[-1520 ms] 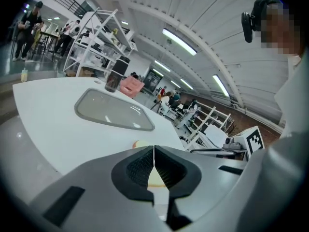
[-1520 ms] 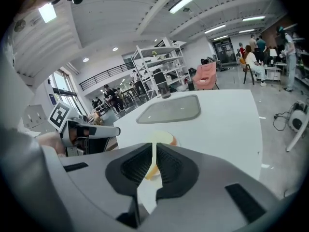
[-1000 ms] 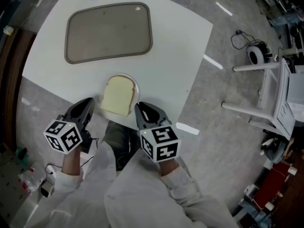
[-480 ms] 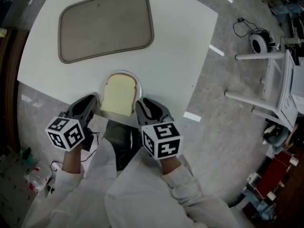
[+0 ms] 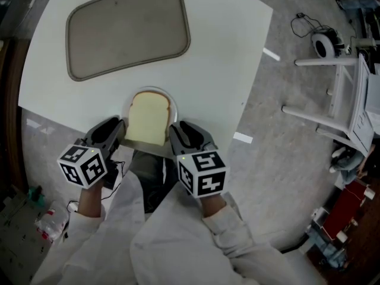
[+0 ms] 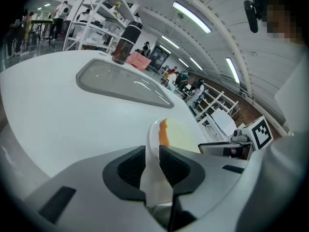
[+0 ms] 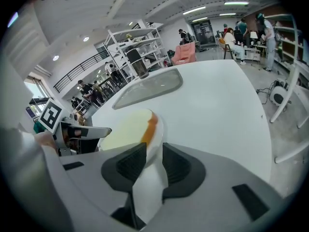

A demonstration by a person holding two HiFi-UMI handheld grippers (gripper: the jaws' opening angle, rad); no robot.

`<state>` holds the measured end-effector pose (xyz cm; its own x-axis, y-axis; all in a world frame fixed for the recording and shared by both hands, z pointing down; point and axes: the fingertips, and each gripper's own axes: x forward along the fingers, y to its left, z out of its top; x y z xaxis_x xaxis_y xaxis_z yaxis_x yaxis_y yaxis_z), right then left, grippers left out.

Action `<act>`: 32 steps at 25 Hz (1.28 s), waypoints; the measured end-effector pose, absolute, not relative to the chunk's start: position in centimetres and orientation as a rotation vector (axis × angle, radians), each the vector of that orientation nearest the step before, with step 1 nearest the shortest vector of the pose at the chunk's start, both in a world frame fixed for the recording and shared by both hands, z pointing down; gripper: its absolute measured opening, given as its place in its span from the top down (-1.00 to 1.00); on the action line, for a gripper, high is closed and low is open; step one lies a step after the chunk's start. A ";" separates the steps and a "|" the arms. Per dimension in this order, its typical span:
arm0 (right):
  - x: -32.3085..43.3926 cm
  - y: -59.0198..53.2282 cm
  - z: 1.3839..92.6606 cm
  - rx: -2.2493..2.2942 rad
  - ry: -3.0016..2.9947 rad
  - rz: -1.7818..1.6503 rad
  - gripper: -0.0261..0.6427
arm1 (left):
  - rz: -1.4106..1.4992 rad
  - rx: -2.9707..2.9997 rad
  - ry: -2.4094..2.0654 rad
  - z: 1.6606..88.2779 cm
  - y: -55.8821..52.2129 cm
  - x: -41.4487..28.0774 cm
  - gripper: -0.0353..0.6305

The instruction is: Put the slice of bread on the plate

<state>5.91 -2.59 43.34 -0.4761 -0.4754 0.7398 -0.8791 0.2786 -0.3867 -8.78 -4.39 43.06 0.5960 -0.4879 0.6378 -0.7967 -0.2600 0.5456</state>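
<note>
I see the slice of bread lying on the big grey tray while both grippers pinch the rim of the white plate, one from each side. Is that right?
Not quite. The head view shows the slice of bread lying on the white plate, not on the grey tray. The left gripper and right gripper do pinch the plate's rim, one from each side.

left tool point(image 5: 114, 129), right tool point(image 5: 179, 133): grey moulded shells, rounded, smooth, narrowing toward tips. inner pads point(image 6: 131, 165) black, finely ribbed, each set in curved black surround. shallow dark rectangular recess on each outer flank. white cube with black square markers at rear of each tool: left cube point(image 5: 82, 165), right cube point(image 5: 202, 173). thin black cable point(image 5: 117, 172) beside left cube. sleeves point(image 5: 237, 242) white, loose, creased, coat-like. dark trousers point(image 5: 148, 174).
</note>
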 end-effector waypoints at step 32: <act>4.5 -1.7 43.7 1.174 -2.034 1.224 0.67 | 0.537 1.934 -0.929 42.8 -4.3 -8.6 0.63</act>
<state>4.45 -1.73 43.71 -0.5111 -0.4214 0.7491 -0.8592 0.2284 -0.4578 -8.58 -4.31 42.82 0.6239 -0.3918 0.6762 -0.7815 -0.3161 0.5379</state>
